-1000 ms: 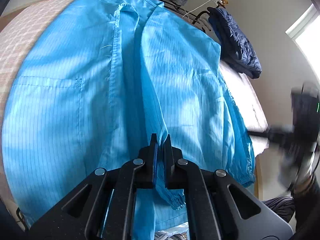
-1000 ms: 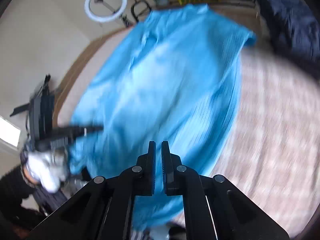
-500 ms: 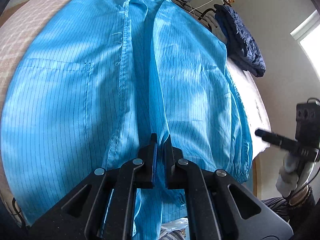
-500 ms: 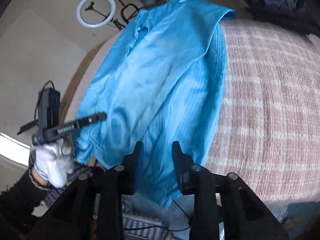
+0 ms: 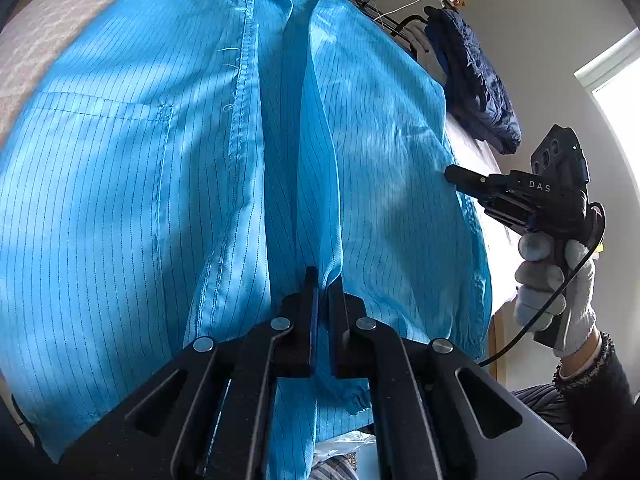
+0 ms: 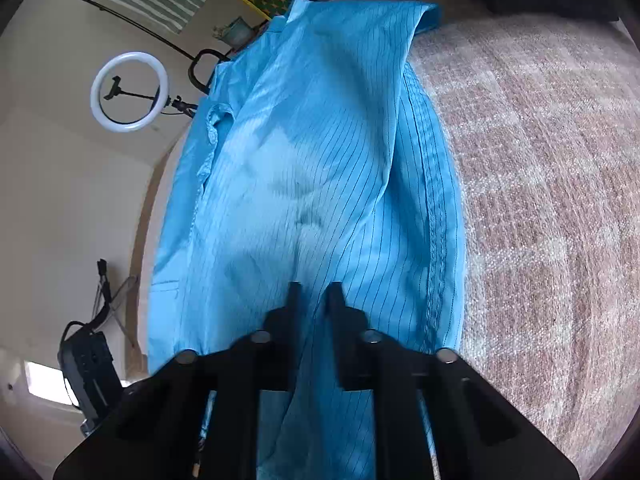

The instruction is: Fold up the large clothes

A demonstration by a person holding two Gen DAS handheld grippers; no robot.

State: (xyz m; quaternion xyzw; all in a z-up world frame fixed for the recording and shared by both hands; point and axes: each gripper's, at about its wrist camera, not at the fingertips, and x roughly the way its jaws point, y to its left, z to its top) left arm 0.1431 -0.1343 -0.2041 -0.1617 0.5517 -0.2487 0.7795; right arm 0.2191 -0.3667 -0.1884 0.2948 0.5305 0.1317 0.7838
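Blue pinstriped work coat (image 5: 168, 184) lies flat on a pink checked bed (image 6: 552, 184), long axis running toward twelve o'clock. Left tongs (image 5: 323, 280) pinch its hem fold; right tongs (image 6: 315, 294) are closing on the hem at three o'clock.

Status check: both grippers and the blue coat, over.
Left gripper shut on the blue striped coat at its front hem fold. Right gripper closing, coat's side edge between the jaws. Coat spread on the checked blanket. Nothing in the way.
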